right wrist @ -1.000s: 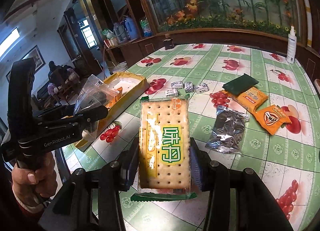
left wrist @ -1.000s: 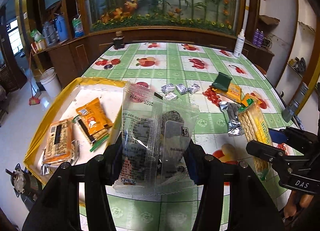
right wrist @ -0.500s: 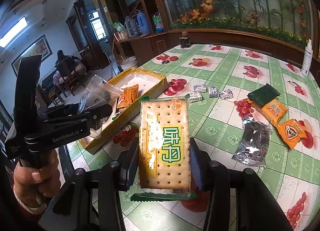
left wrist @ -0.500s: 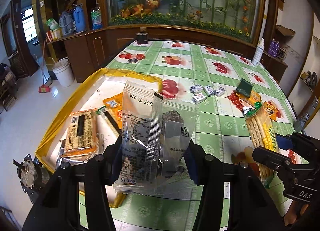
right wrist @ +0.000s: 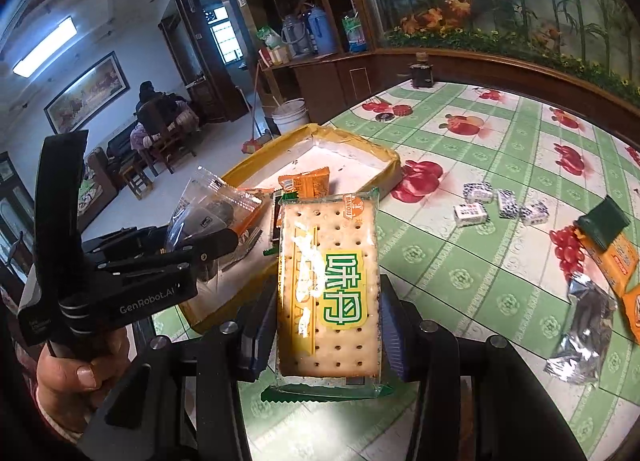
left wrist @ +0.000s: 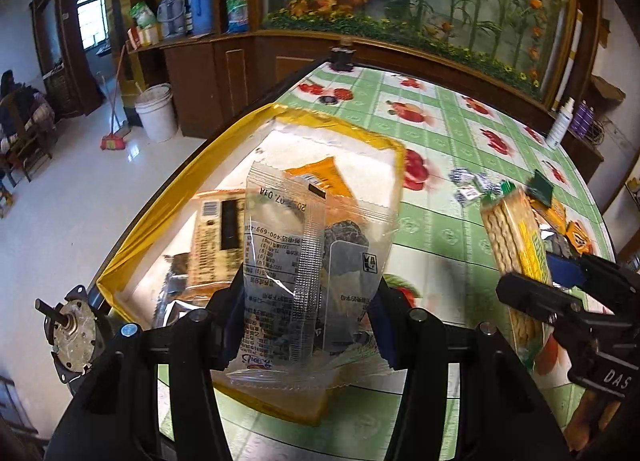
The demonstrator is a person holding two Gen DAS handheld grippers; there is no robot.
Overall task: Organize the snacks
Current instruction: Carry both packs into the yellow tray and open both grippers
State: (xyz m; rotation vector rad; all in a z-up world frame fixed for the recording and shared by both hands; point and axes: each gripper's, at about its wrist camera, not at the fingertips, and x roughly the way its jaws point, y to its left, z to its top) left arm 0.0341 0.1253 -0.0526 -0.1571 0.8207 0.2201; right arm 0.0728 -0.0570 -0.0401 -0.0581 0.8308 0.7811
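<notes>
In the left wrist view, a clear plastic snack bag with a dark lump inside (left wrist: 312, 281) is gripped by the left gripper (left wrist: 310, 321). It is held up over the flat white box with yellow taped edges (left wrist: 160, 217), most likely so it can be dropped in. An orange snack pack (left wrist: 320, 177) and a tan wrapped biscuit pack (left wrist: 214, 237) are already lying in that box. The box sits at the edge of the green checked surface with fruit pictures (left wrist: 440, 221).

In the right wrist view, a long see-through pack of square crackers with a yellow and green label (right wrist: 330, 285) is gripped by the right gripper (right wrist: 328, 325). It is held upright, near the box, probably to go in next. Small black and white sweets (right wrist: 500, 205), a shiny silver packet (right wrist: 584, 333) and a dark green packet (right wrist: 604, 221) are left on the surface, well apart from the box.
</notes>
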